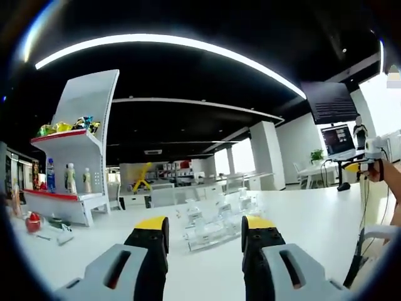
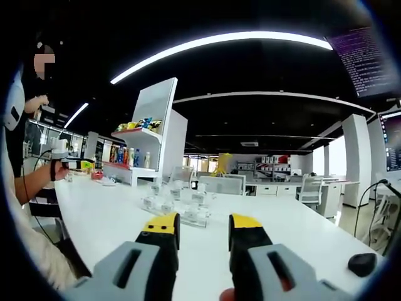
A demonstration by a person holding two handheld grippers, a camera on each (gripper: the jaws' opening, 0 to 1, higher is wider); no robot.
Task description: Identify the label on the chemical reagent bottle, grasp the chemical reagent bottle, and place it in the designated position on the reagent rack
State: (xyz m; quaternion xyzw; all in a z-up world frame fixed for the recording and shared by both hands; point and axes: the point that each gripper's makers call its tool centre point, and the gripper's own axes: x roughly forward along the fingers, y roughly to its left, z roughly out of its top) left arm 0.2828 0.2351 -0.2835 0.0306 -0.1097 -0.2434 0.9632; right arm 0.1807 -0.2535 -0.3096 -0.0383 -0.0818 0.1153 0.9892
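Left gripper (image 1: 205, 231): we find the jaws parted wide with nothing between them, held low over the white worktop (image 1: 313, 219).
Right gripper (image 2: 203, 229): likewise parted and empty, above the same worktop (image 2: 301, 226).
Rack (image 1: 210, 229): a clear rack stands on the worktop just beyond the left jaws; in the right gripper view it sits ahead and slightly left (image 2: 178, 204).
Bottles: small clear bottles (image 1: 193, 213) appear to stand in or beside the rack; we cannot tell which, and no label is legible.
Shelf unit (image 1: 78, 150): stands well apart at the far left, carrying coloured goods.
Progress: we judge the task at its start. No bottle is grasped, and none has been carried.
Outstanding: reading the label, the grasp, the placing in the designated slot.
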